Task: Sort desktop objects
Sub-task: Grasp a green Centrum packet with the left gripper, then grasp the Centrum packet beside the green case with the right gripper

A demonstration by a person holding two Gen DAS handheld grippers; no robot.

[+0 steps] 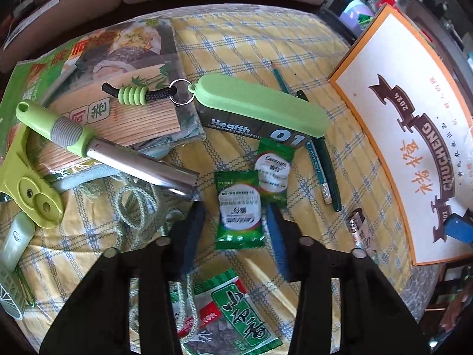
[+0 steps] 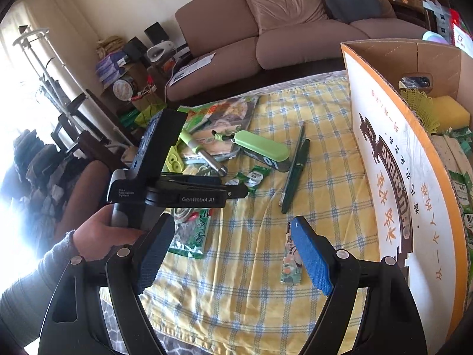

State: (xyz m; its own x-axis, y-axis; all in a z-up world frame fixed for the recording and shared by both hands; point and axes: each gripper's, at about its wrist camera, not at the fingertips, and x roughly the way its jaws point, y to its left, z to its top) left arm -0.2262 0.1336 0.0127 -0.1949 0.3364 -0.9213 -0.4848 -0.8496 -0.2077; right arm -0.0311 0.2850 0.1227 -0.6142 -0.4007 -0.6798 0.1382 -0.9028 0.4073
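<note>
The left gripper is pointing steeply down, its fingers straddling a green sachet lying on the checked cloth, pads near its edges; contact is unclear. The right gripper is hanging wide open, empty, tilted downward, the cardboard box at its two o'clock.

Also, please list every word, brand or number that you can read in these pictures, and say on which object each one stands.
"Health", "FOR A HEALTHIER LIFESTYLE", "01": dark box under the green case.
"CHUCHENG", "2024": side of the cardboard box.
"GenRobot.AI": left gripper body.
"Data Acquisition System": same device, barely legible.
"Centrum": small green sachets, blurred.
Chinese print on the cardboard box, the seed packet and the magazine: not read here.
Pencil digits: too small.
</note>
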